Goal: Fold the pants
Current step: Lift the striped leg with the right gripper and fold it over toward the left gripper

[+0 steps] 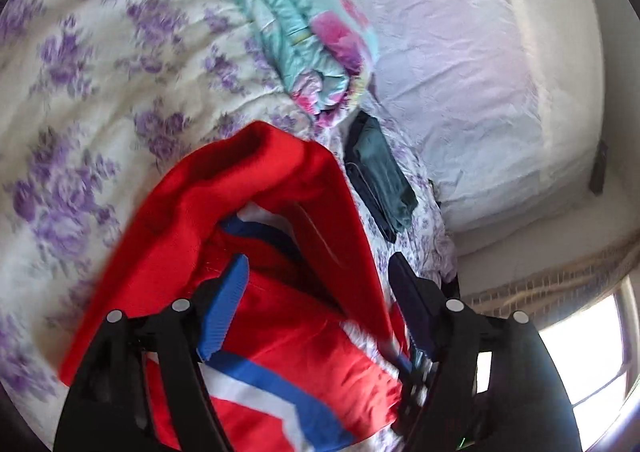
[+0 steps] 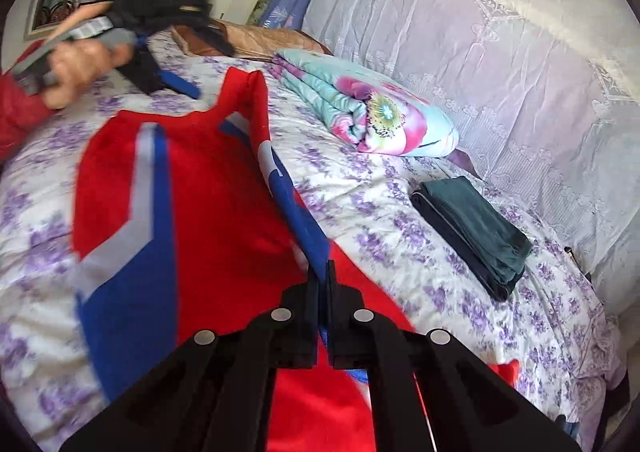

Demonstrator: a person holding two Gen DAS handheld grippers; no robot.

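Note:
Red pants [image 1: 248, 188] with blue and white stripes lie rumpled on the floral bedsheet [image 1: 80, 72]. My left gripper [image 1: 318, 257] hangs over them with its jaws wide apart; the blue pad [image 1: 224, 304] and the dark finger [image 1: 412, 292] press on nothing. In the right wrist view the pants [image 2: 208, 180] spread across the bed, one edge pulled up into a ridge. My right gripper [image 2: 324, 266] is shut on that blue-striped edge. A hand in a red sleeve holds the left gripper [image 2: 160, 64], blurred, above the far end of the pants.
A folded teal and pink floral quilt [image 2: 368, 112] lies beyond the pants. A folded dark green garment [image 2: 472, 228] sits to the right on the sheet. A lavender lace-covered bolster [image 2: 500, 52] runs along the far side. A bright window [image 1: 592, 352] is at lower right.

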